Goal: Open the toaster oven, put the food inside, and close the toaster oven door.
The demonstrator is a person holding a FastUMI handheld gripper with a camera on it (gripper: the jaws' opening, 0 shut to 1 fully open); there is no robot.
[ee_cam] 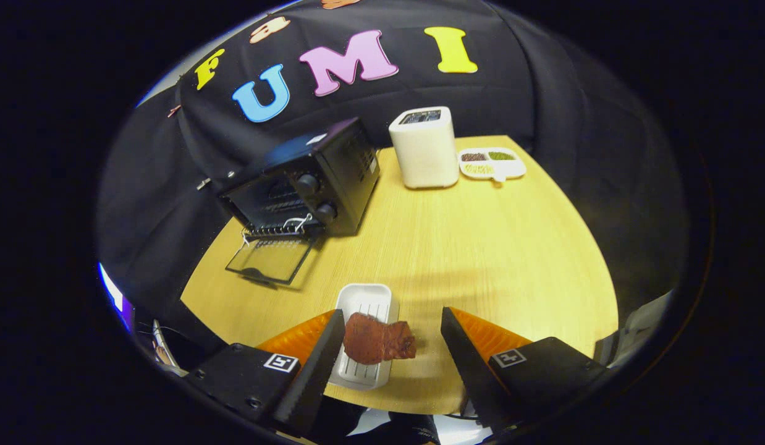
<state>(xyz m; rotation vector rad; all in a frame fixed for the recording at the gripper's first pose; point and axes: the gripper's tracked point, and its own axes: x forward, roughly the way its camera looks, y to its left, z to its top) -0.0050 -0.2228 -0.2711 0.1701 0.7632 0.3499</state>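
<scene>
The toaster oven [308,185] is seen with its glass door [270,259] already dropped flat onto the wooden table [481,247], so the opening step looks done. The gripper [392,337] is held with its fingers spread wide apart, nothing clamped. Between them, nearer the left finger, a reddish-brown piece of meat [378,339] is lying on a white ridged tray [364,337], one end hanging over the tray's edge. The pick-up looks to be the step in hand. A good grasp would be made by centring the fingers across the meat's thicker body, kept clear of the tray rim so the tray is not dragged. Well beyond, a white appliance [424,148] and a divided dish [492,164] are left untouched.
</scene>
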